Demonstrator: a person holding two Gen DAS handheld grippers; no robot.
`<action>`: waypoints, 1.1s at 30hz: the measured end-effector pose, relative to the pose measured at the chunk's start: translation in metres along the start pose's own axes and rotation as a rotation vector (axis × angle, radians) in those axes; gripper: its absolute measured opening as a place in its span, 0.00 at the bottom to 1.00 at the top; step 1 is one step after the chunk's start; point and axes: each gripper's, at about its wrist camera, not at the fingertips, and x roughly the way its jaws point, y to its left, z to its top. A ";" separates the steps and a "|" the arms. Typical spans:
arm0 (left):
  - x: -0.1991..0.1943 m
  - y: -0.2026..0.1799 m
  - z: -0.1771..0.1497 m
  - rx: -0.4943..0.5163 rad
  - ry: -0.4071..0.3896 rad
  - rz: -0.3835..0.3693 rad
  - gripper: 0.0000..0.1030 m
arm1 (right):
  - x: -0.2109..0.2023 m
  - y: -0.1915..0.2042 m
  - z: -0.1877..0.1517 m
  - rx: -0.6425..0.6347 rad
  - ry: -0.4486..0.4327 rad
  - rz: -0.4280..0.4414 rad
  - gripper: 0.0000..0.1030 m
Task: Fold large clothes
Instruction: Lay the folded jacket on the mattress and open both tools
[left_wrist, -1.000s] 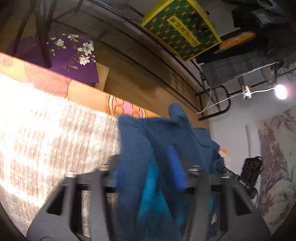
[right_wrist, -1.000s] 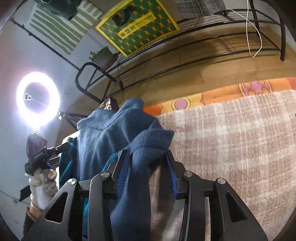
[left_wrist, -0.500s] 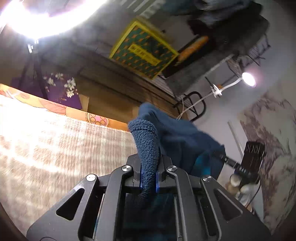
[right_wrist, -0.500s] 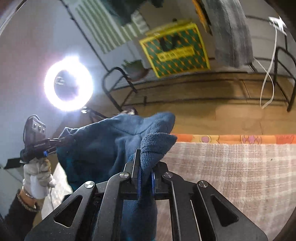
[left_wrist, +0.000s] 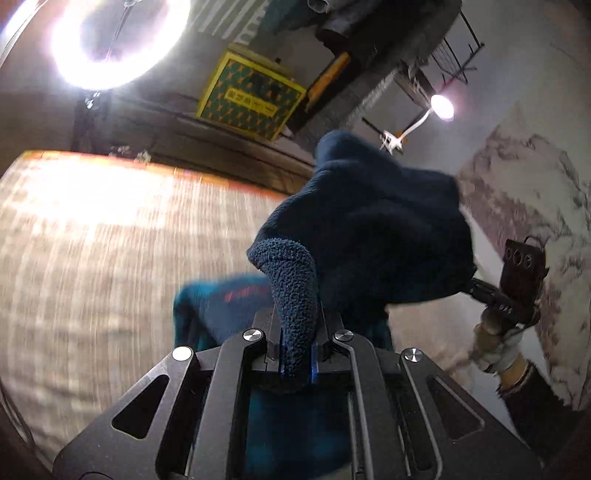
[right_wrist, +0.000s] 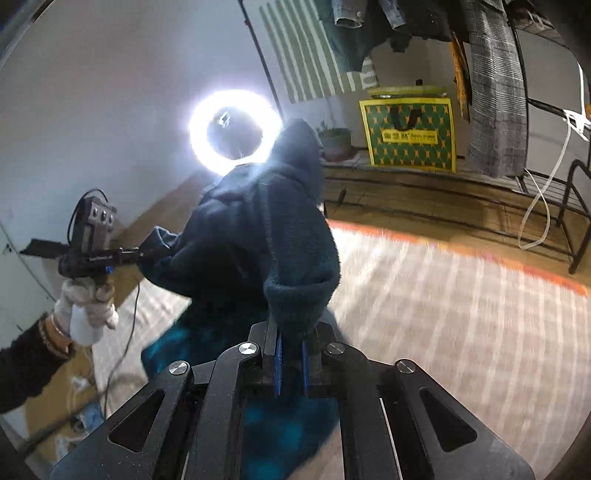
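Note:
A dark blue fleece garment (left_wrist: 373, 236) hangs in the air between my two grippers above a beige plaid blanket (left_wrist: 92, 258). My left gripper (left_wrist: 295, 354) is shut on one thick edge of the fleece. My right gripper (right_wrist: 290, 354) is shut on another edge of the fleece (right_wrist: 273, 236). The garment's teal lower part (right_wrist: 207, 343) droops below, close to the blanket (right_wrist: 461, 314). The right gripper shows at the right of the left wrist view (left_wrist: 517, 280), and the left gripper at the left of the right wrist view (right_wrist: 92, 240).
A lit ring light (right_wrist: 234, 131) stands at the back. A green and yellow bag (right_wrist: 410, 134) sits on a black rack with hanging clothes (right_wrist: 495, 85). An orange border (right_wrist: 461, 251) edges the blanket. A small lamp (left_wrist: 441, 107) shines at the right.
Both grippers have closed on the fleece and lifted it up off the blanket. Both views now tilt higher toward the walls and ring light.

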 end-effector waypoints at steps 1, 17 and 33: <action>-0.005 0.000 -0.015 0.009 0.003 0.015 0.06 | -0.002 0.003 -0.006 0.006 0.006 0.004 0.06; -0.121 -0.010 -0.119 0.027 -0.028 0.061 0.18 | -0.110 0.092 -0.107 -0.006 -0.061 -0.100 0.17; -0.318 -0.095 -0.088 -0.018 -0.178 -0.114 0.61 | -0.291 0.189 -0.103 -0.003 -0.429 -0.182 0.78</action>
